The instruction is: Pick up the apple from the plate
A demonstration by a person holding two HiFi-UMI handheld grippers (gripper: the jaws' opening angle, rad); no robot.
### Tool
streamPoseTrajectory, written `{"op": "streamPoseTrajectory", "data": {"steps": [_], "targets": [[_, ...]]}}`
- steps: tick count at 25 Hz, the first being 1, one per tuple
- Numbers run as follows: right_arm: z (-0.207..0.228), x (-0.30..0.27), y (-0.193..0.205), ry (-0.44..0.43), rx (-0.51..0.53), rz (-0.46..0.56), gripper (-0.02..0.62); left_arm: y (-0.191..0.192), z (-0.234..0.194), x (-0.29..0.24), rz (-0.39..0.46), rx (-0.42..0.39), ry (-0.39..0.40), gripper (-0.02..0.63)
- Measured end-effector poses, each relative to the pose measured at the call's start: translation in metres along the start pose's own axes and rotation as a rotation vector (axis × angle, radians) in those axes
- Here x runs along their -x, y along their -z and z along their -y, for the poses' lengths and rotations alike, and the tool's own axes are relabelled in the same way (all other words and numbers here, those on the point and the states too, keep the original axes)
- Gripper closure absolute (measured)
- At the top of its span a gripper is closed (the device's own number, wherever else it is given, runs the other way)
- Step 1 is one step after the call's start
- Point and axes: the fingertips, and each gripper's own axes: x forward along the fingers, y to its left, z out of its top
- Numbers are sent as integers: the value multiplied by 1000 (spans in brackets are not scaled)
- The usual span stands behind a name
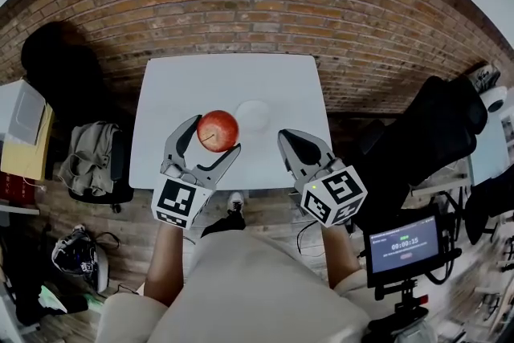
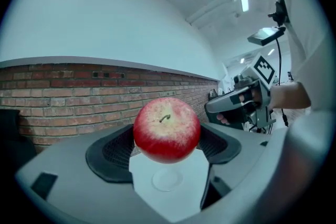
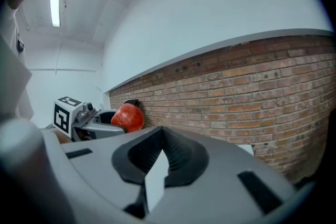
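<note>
**Apple gripped clear of the plate**

*Head view.* We are looking down on the left gripper, whose jaws are clamping the apple from opposite sides. The fruit is sitting just left of the plate. The right gripper is hovering just right of the plate.

*Left gripper view.* The pads are pressing the apple across its widest girth, stem upward. The plate is lying bare on the white table, below the fruit and apart from it.

*Right gripper view.* The jaws are meeting at their tips with nothing between them. The plate is falling outside this view.

*Handling.* We are judging the apple to be firm, round, moderately heavy and smooth-skinned. It is therefore apt to roll or slip, and to bruise under hard squeezing. A moderate hold across the middle is suiting it best.
</note>
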Motion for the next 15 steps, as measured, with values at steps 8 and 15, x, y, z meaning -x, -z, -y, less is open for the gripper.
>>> {"op": "streamPoseTrajectory", "data": {"steps": [8, 15], "targets": [[-6, 0, 1, -5, 36, -14, 595, -4, 2, 7, 13, 26, -7, 215], [-6, 3, 4, -3, 20, -12, 595, -3, 3, 8, 21, 32, -10, 215]]}}
